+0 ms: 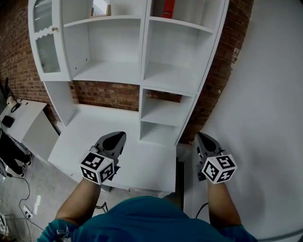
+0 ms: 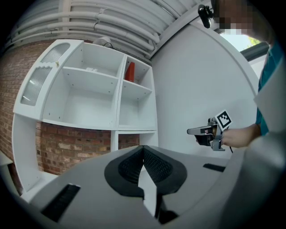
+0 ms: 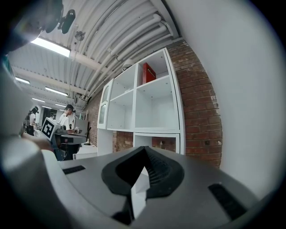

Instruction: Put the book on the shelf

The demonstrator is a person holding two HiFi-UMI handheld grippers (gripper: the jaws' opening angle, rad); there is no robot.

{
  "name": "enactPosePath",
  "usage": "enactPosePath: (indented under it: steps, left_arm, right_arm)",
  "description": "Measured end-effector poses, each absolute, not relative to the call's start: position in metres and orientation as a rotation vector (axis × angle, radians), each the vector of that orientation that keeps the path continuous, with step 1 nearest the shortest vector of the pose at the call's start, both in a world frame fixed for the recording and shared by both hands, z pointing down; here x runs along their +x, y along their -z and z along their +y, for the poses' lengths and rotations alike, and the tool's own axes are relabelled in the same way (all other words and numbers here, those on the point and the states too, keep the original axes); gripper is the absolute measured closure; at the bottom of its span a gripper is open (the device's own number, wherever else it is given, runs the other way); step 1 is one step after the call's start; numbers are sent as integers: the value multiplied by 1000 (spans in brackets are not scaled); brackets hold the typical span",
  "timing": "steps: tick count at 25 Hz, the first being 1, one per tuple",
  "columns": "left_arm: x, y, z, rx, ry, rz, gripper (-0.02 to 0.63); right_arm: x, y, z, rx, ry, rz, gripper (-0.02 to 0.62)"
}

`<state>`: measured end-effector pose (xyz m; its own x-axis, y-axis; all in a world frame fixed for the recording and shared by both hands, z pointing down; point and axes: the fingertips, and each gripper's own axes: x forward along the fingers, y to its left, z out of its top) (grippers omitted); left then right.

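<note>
Our left tool (image 1: 117, 136) and right tool (image 1: 200, 137) have jaws together, empty; the red book (image 1: 168, 7) stands on the shelf (image 1: 182, 23) above them

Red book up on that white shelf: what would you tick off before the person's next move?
1. The red book stands in the top right compartment of the shelf unit: ok.
2. The left claw is shut, nothing in it: ok.
3. The right claw is shut, nothing in it: ok.
4. Both claws hang apart from the shelf unit: ok.
5. Another book waiting to be shelved: cannot tell, none in view.
</note>
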<state>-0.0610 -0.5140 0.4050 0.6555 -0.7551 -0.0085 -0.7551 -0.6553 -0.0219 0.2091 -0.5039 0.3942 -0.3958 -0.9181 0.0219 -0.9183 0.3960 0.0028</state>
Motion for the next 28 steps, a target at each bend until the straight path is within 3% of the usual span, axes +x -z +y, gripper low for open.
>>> enactPosePath:
  steps: [28]
  left_arm:
    - [-63,-402,-511,-2828,-9,1301,591]
  right_arm:
    - [204,-388,-503,1696,6,-2621,575]
